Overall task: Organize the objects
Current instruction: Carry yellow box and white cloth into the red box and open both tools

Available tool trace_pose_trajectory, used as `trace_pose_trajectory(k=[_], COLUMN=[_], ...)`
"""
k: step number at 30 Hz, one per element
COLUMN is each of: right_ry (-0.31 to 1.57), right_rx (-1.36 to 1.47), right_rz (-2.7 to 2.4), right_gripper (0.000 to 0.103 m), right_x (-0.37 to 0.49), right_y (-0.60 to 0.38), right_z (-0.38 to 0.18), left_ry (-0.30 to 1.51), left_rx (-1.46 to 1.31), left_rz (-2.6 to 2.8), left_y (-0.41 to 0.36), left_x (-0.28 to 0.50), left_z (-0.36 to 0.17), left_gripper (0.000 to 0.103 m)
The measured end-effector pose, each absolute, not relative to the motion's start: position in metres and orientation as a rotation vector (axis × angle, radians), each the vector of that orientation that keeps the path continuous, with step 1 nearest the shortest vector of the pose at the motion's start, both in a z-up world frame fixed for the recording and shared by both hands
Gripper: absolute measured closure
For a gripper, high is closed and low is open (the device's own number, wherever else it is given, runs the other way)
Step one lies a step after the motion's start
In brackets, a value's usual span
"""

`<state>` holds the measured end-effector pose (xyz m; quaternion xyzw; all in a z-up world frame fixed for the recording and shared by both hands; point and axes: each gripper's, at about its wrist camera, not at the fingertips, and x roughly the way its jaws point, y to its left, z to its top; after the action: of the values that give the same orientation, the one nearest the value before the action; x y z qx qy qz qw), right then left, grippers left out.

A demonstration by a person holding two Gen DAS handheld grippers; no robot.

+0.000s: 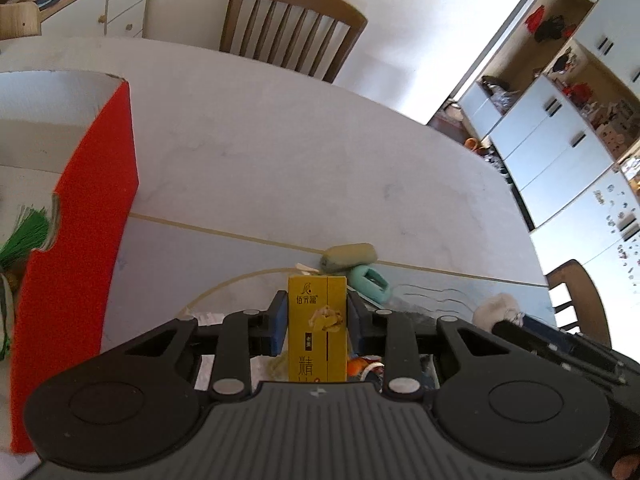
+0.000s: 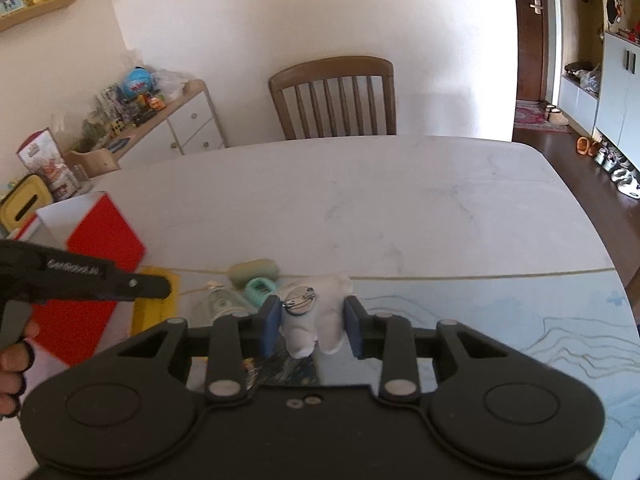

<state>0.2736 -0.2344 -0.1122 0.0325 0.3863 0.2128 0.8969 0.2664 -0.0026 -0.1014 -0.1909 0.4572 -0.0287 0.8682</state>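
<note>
In the left wrist view my left gripper (image 1: 318, 314) is shut on a yellow carton (image 1: 318, 332) with dark print, held upright between the blue pads a little above the table. In the right wrist view my right gripper (image 2: 311, 322) is shut on a white plush toy (image 2: 326, 300) that carries a round metal badge (image 2: 298, 298), also lifted off the table. The left gripper's side (image 2: 120, 284) shows at the left of that view with the yellow carton (image 2: 154, 312) below it. An open red box (image 1: 80, 220) with a white inside stands to the left.
A grey-green pouch (image 1: 348, 256) and a teal case (image 1: 370, 280) lie on the white marble table (image 1: 280, 152) just beyond the grippers, beside a clear packet (image 2: 220, 304). A green tassel (image 1: 24, 236) lies in the red box. A wooden chair (image 2: 336, 96) stands at the far edge.
</note>
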Motion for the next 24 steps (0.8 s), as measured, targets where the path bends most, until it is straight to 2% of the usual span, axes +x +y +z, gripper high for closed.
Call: trace_pose_trajectory(k=[13, 24], right_ry=[0.761, 0.74], right_rx=[0.067, 0.049], right_rz=[0.49, 0.594], right_gripper=[0.07, 0.07], right_x=[0.22, 0.193], right_y=[-0.212, -0.144], right_z=[-0.069, -0.044], left_ry=[0.935, 0.921], left_rx=[-0.396, -0.367], left_rz=[-0.123, -0.11], left_y=[0.011, 0.065], left_x=[0.219, 0.182], left_z=[-0.066, -0.036], left_gripper=[0.074, 0.074])
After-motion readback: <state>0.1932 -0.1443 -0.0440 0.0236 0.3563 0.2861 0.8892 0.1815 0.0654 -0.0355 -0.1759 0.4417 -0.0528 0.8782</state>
